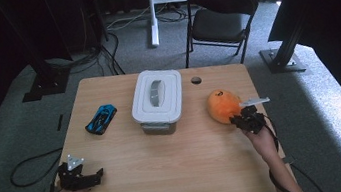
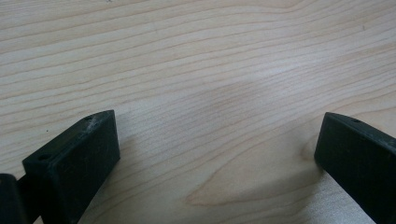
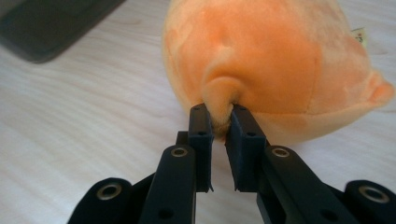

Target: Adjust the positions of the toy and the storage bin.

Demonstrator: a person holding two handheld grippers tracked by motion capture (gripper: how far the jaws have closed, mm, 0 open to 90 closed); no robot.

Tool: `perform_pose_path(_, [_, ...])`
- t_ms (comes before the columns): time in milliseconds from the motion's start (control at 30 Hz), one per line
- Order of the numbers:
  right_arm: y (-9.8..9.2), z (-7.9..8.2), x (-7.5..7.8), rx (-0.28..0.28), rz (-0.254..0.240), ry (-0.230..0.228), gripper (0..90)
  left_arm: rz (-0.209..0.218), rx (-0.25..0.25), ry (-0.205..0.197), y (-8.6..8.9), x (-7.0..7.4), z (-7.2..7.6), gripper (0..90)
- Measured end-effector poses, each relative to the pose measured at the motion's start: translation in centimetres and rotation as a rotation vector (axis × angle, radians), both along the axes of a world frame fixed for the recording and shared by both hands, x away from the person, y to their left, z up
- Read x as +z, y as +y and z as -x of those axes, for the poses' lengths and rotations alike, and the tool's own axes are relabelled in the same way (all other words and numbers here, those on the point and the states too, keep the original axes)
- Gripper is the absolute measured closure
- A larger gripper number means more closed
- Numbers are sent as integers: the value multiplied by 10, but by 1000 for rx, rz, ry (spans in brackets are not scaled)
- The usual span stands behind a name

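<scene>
High view, right hand-held gripper [image 1: 240,116]: it sits at the right side of the worktop [image 1: 168,167], with its tips touching the near edge of the orange plush toy [image 1: 222,105].
High view, plush toy: it lies on the worktop directly ahead of the right hand-held gripper, and to the right of the white lidded box [image 1: 158,99].
High view, left hand-held gripper [image 1: 96,176]: it rests at the near left corner of the worktop, well apart from everything; the blue toy car [image 1: 101,119] lies ahead of it, a little to the right.
High view, background: a black chair [image 1: 220,18] stands on the floor behind the worktop.
Left gripper view, left hand-held gripper [image 2: 217,154]: the two black jaws stand far from each other, released, with bare wood of the worktop [image 2: 196,70] between them.
Right gripper view, right hand-held gripper [image 3: 220,122]: the jaws are clenched on a small fold of the plush toy [image 3: 275,56], and the fabric is pinched between the pads.
Right gripper view, plush toy: its round orange body sits just beyond the tips and rests on the worktop [image 3: 84,116].
Right gripper view, corner: a dark base of the box [image 3: 46,23] shows far to the upper left of the jaws.
</scene>
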State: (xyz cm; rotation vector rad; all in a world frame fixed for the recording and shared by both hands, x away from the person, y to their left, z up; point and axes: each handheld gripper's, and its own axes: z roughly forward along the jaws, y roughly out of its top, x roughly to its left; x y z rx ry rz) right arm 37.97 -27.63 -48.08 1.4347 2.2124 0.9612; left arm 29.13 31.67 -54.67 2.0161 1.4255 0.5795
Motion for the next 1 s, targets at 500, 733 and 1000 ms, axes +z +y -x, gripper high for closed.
perform_pose_path(500, [-19,4,32,-44,-91,-64,468,0,0,0,0,0,0,4])
perform_pose_path(733, [-24,-25,33,-62,-135,-47,354,0,0,0,0,0,0,4])
perform_pose_path(1000, [-12,-49,13,-69,-69,1,303,0,0,0,0,0,0,4])
